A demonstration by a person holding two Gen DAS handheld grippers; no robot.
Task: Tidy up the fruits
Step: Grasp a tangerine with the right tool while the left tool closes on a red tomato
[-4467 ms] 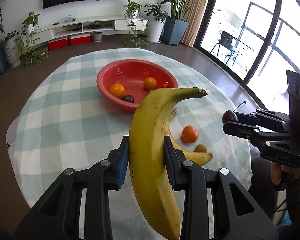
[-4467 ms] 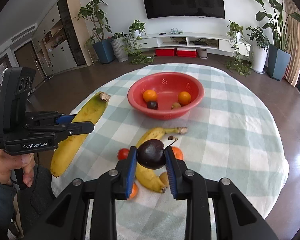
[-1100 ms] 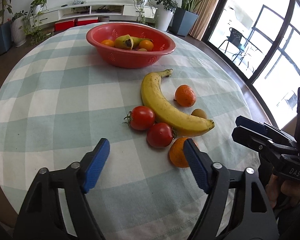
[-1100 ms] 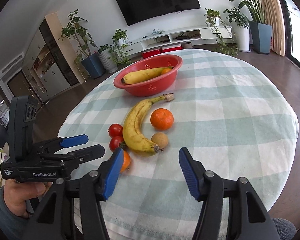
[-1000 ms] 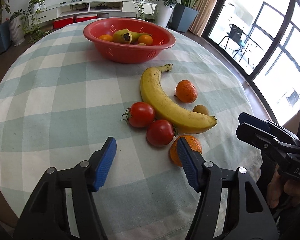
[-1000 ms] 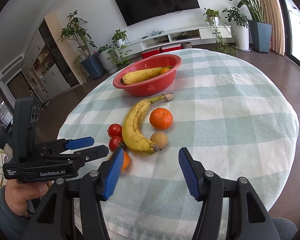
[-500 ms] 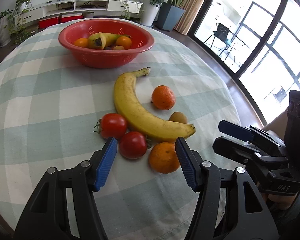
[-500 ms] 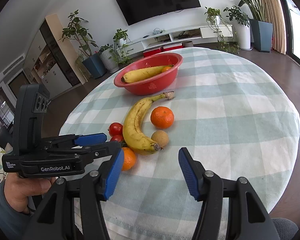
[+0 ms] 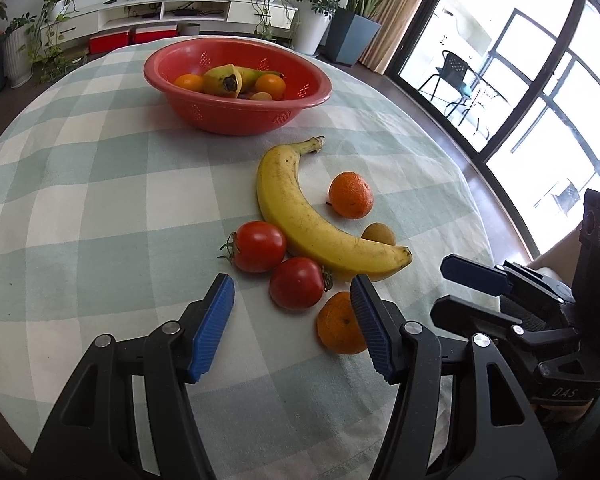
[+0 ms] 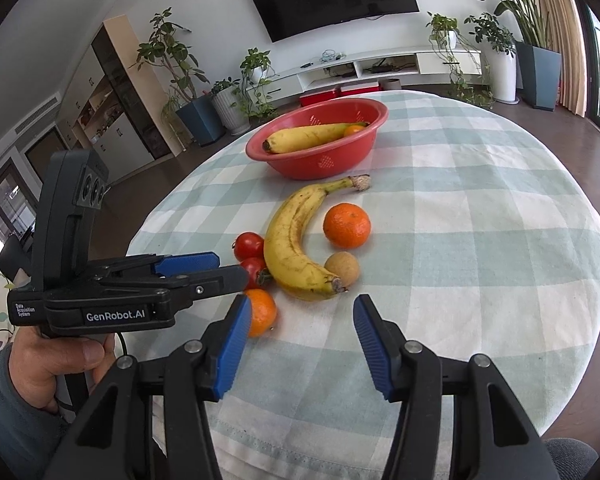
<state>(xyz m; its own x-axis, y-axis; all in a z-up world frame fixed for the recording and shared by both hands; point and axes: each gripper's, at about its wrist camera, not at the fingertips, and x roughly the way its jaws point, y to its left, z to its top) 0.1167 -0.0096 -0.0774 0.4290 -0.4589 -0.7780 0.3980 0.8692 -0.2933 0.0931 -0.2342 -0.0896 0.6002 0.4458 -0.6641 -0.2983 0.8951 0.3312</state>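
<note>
A red bowl (image 9: 236, 122) at the far side of the table holds a banana (image 10: 312, 136) and small oranges. On the checked cloth lie a banana (image 9: 312, 220), two tomatoes (image 9: 259, 246) (image 9: 298, 283), a near orange (image 9: 336, 332), a far orange (image 9: 350, 195) and a small brown fruit (image 9: 379, 234). My left gripper (image 9: 292, 320) is open, its tips just short of the nearer tomato, and its right finger covers part of the near orange. My right gripper (image 10: 302, 332) is open and its jaws are closing with nothing between them; the banana's tip (image 10: 334, 284) lies just ahead.
The round table's edge (image 10: 572, 360) drops off close on the right. In the right wrist view my left gripper (image 10: 230, 270) crosses in from the left over the tomatoes, held by a hand (image 10: 60, 364). Plants, a TV shelf and glass doors stand beyond.
The banana and the dark fruit held earlier now lie in the bowl. Over the last second the left gripper narrowed and came nearer the tomatoes; the right jaws narrowed a little.
</note>
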